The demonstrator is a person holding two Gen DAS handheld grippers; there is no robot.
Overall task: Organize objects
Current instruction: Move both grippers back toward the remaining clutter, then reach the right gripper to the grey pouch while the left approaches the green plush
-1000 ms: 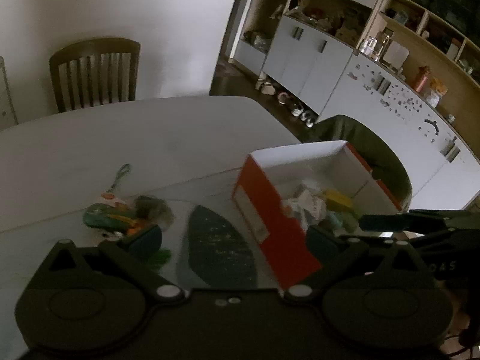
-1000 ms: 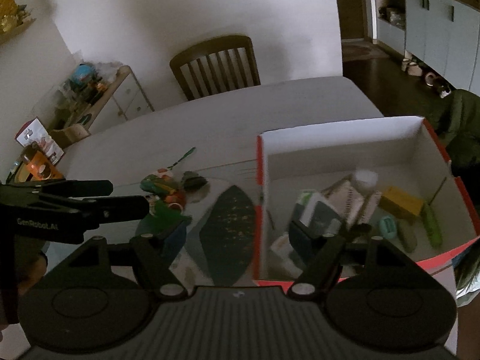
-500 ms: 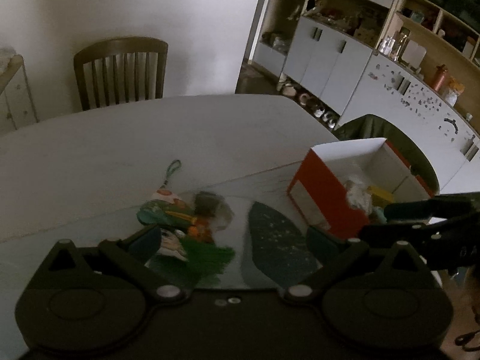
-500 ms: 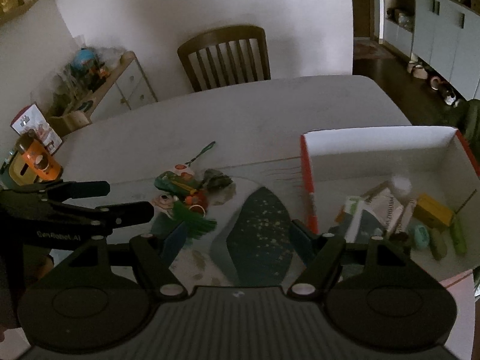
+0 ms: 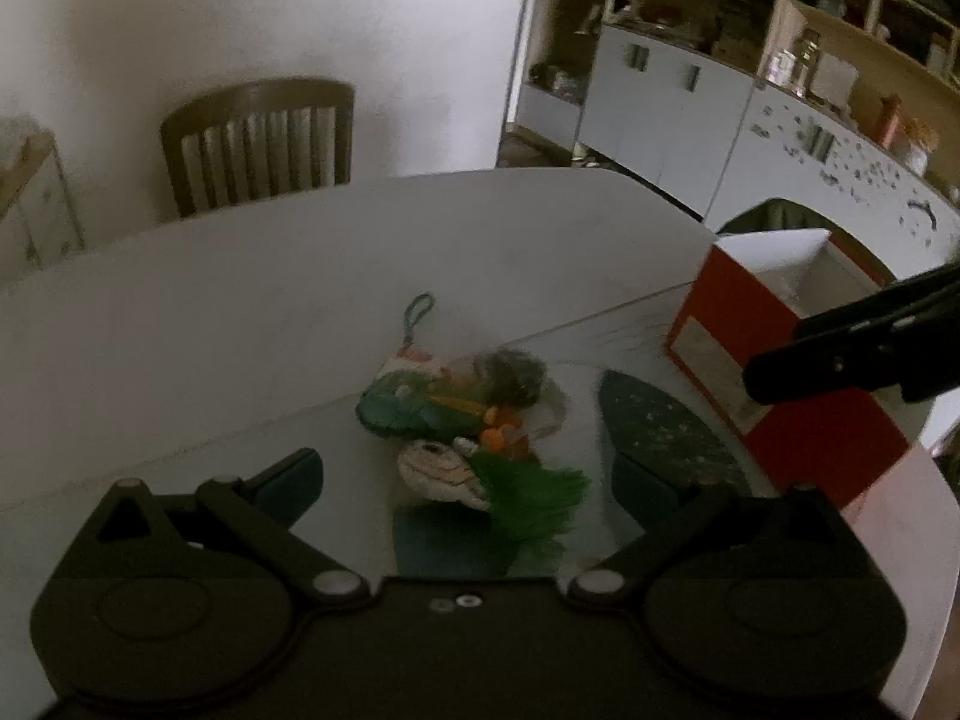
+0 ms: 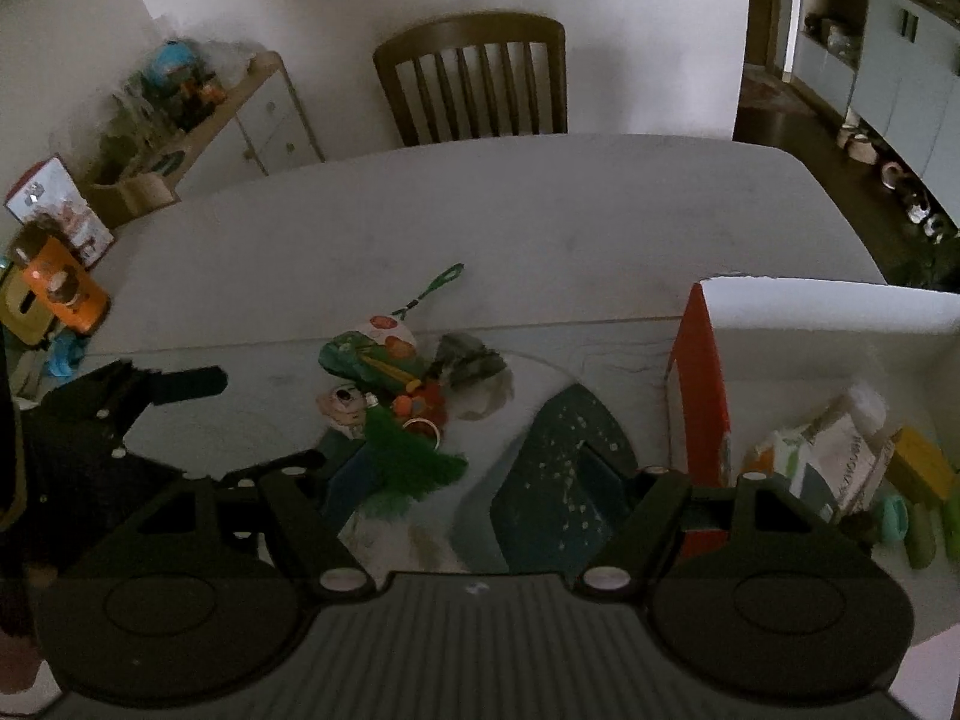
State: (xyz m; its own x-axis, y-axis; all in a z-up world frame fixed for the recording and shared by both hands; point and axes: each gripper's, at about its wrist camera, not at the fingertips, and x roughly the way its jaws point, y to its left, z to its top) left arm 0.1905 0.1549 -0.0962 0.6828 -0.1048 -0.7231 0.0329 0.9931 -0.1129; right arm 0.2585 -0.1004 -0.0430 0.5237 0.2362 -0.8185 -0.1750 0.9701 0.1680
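A small heap of trinkets [image 5: 462, 420] lies on the white table: a green pouch with a cord loop, a grey fuzzy piece, orange beads, a shell-like charm and a green tassel [image 5: 528, 498]. It also shows in the right wrist view [image 6: 402, 396]. My left gripper [image 5: 468, 483] is open, its jaws either side of the tassel, just above the table. My right gripper [image 6: 462, 474] is open and empty, hovering near the dark green oval mat [image 6: 558, 468]. The red and white box [image 6: 702, 396] holds several items.
A wooden chair [image 6: 474, 84] stands behind the table. A low shelf with toys [image 6: 192, 114] and an orange box [image 6: 60, 294] are at the left. White cabinets [image 5: 690, 90] line the right wall. The box [image 5: 780, 360] stands near the table's right edge.
Both grippers have swung left, away from the box and toward the trinket heap. The left gripper now frames the tassel. Both stay open.
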